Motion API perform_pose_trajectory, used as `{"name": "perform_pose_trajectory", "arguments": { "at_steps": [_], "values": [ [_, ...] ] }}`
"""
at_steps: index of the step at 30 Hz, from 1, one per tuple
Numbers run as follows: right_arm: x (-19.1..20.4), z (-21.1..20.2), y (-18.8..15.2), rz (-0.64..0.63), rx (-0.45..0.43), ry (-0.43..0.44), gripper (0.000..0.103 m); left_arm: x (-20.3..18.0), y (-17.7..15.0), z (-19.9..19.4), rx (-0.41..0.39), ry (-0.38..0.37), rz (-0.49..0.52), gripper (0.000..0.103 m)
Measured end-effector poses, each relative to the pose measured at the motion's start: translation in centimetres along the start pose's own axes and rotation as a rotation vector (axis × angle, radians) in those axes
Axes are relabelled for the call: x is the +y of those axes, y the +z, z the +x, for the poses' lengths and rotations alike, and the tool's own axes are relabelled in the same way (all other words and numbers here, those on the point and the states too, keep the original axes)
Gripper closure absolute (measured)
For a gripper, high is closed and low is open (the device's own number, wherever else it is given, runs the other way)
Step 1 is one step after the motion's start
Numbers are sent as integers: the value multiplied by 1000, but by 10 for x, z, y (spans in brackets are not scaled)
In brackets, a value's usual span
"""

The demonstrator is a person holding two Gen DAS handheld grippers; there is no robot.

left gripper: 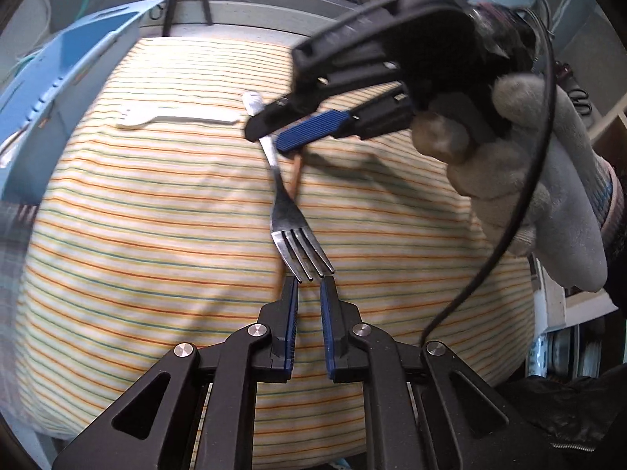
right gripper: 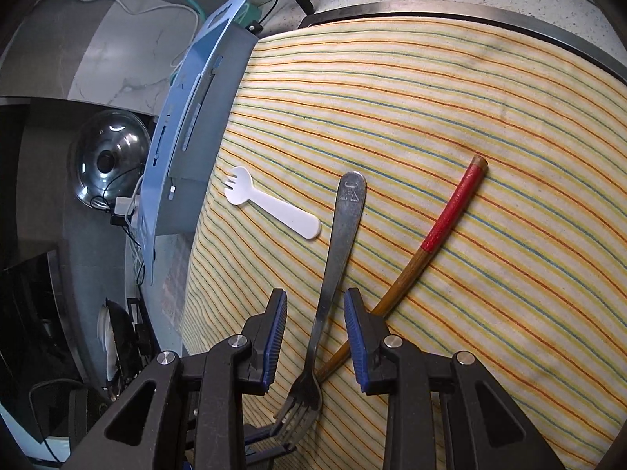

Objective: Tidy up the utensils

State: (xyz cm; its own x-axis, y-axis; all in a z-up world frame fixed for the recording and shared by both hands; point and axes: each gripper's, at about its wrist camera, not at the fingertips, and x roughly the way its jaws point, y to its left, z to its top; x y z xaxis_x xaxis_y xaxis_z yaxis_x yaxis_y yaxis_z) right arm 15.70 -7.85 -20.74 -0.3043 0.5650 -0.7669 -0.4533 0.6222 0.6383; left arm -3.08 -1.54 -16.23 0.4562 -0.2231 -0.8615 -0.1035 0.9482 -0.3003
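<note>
A metal fork [left gripper: 292, 217] lies on the striped cloth [left gripper: 156, 254], crossing a wooden chopstick [right gripper: 450, 219] with a red band. In the left wrist view my left gripper [left gripper: 308, 282] is shut to a thin slit. The fork's tines end right at its fingertips and nothing sits between the pads. My right gripper [right gripper: 315, 297] straddles the fork's handle [right gripper: 341, 235] with a gap on both sides, open and not pressing. The right gripper [left gripper: 270, 139] also shows from the front, held by a gloved hand [left gripper: 529, 180]. A white plastic spork [right gripper: 270, 207] lies to the left.
A blue-grey plastic organiser [right gripper: 188, 117] stands along the cloth's left edge. Beyond it are cables and a steel lid [right gripper: 106, 152] on the floor. A black cable [left gripper: 509, 235] hangs from the right gripper. Shelving stands at the right [left gripper: 588, 313].
</note>
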Motion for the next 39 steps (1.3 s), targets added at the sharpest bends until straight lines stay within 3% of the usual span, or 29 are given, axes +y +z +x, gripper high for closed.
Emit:
{"name": "perform_pose_trajectory", "arguments": {
  "at_steps": [2, 5, 10, 13, 16, 20, 21, 30, 37, 39],
  "values": [
    [1, 0, 0, -2, 2, -4, 75, 3, -1, -2, 3, -21, -8, 93],
    [1, 0, 0, -1, 3, -4, 75, 8, 1, -8, -23, 53, 17, 93],
    [1, 2, 1, 6, 5, -7, 75, 37, 7, -12, -28, 94, -44, 93],
    [0, 1, 0, 10, 3, -4, 75, 50, 9, -18, -37, 80, -69, 93],
    [-1, 1, 0, 13, 7, 2, 75, 50, 9, -23, -32, 37, -70, 86],
    [-1, 0, -2, 21, 6, 5, 75, 39, 6, -18, 10, -33, -61, 60],
    [-1, 0, -2, 23, 7, 7, 75, 33, 6, -14, 16, -20, -52, 59],
    [-5, -4, -4, 38, 3, 11, 75, 42, 20, -6, 20, 51, -38, 62],
    [-3, -1, -6, 43, 0, 24, 75, 72, 31, -17, 2, 177, -8, 62],
    [-3, -1, -6, 47, -5, 36, 75, 77, 32, -20, -1, 153, -24, 62]
  ]
}}
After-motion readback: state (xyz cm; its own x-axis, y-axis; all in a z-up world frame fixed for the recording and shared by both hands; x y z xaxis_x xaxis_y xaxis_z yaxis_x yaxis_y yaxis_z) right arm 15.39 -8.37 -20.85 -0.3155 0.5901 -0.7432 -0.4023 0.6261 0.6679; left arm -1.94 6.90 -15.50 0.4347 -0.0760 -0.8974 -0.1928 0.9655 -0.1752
